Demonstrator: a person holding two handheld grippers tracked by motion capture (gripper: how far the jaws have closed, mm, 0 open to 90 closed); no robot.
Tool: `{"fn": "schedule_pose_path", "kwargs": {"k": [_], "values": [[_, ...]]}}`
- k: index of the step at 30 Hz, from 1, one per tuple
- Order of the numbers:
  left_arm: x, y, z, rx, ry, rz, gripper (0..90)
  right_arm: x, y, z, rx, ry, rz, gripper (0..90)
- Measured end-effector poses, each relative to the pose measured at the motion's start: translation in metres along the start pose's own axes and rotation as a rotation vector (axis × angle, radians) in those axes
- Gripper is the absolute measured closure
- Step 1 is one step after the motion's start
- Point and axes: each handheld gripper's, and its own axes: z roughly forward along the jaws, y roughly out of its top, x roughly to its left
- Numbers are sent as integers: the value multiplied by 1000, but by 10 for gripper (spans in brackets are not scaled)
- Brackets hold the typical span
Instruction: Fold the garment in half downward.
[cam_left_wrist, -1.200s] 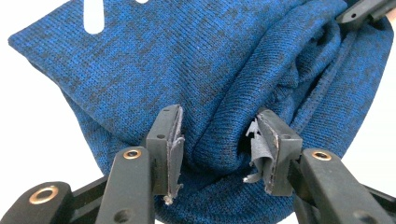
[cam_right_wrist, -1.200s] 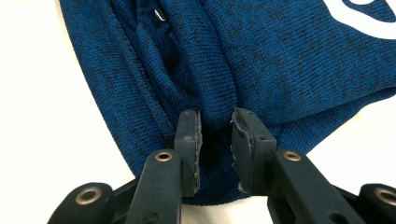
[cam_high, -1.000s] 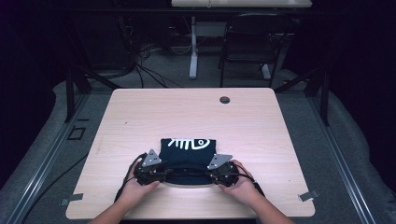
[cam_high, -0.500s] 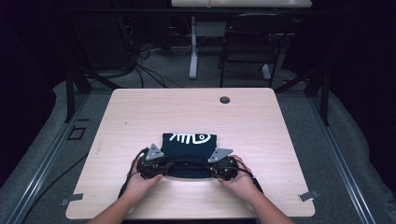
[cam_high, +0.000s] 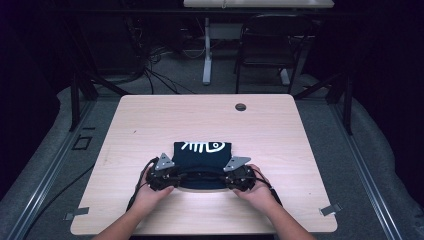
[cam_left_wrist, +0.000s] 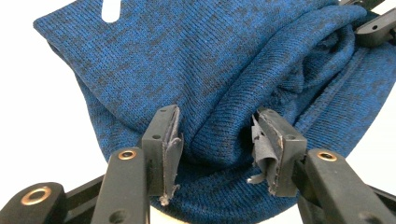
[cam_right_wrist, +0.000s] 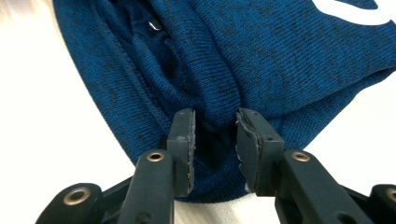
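The light wooden table (cam_high: 150, 125) took up the middle of the high view, and low in the frame, just below centre, lay the folded dark blue sweater (cam_high: 202, 162) with a white fish-skeleton print (cam_high: 202, 146) along its upper edge. Both hands came up from the bottom edge, the left hand (cam_high: 150, 192) at lower left of centre and the right hand (cam_high: 260, 192) at lower right of centre. The left gripper (cam_left_wrist: 217, 135) sat at the sweater's lower left corner, jaws partly closed with a thick roll of blue knit bunched between the pads. The right gripper (cam_right_wrist: 215, 135) was at the lower right corner, jaws narrower, pinching a fold of the same knit. A small round grommet (cam_high: 240, 107) showed at the table's upper right.
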Motion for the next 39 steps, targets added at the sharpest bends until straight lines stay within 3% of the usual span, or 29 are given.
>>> {"fn": "schedule_pose_path", "kwargs": {"k": [3, 10, 19, 20, 29, 31, 36, 39], "values": [[1, 1, -8, -17, -7, -6, 507, 0, 1, -8, -19, 27, 45, 655], [2, 2, -26, -36, 20, 8, 491, 3, 2, -21, -38, 5, 32, 623], [10, -10, -56, -80, 42, -68, 490, 3, -3, -44, -57, -41, 75, 594], [12, -15, -62, -90, 38, -94, 490, 3, -5, -47, -60, -40, 77, 592], [23, -33, -75, -81, 50, -147, 487, 2, -25, -58, -55, -70, 105, 577], [25, -38, -76, -64, 49, -144, 486, -4, -34, -58, -68, -81, 149, 576], [27, -45, -76, -52, 27, -141, 485, -8, -40, -58, -71, -86, 158, 567], [27, -48, -75, -47, 35, -118, 487, -8, -44, -58, -74, -91, 170, 564]]}}
